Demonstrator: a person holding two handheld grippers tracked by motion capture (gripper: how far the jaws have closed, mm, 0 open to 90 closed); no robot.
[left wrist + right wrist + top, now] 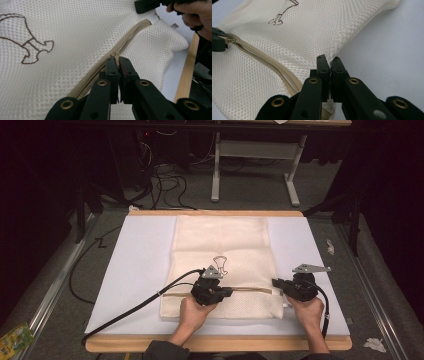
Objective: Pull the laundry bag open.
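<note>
1. Near the table's (150, 255) front edge, centred, lies the mesh bag (220, 245), flat, with its zipper (250, 290) running parallel to that edge.
2. Left gripper (117, 60): jaws pinched on the zipper pull (113, 54), mid-track. I judge I hold it there to run the slider along.
3. Right gripper (330, 61): jaws clamped on the bag's right edge, at the zipper's end. My guess: it anchors the mesh so the track stays taut.
4. Markings: a brown outline drawing (220, 263) on the mesh. No readable lettering or brand.
</note>
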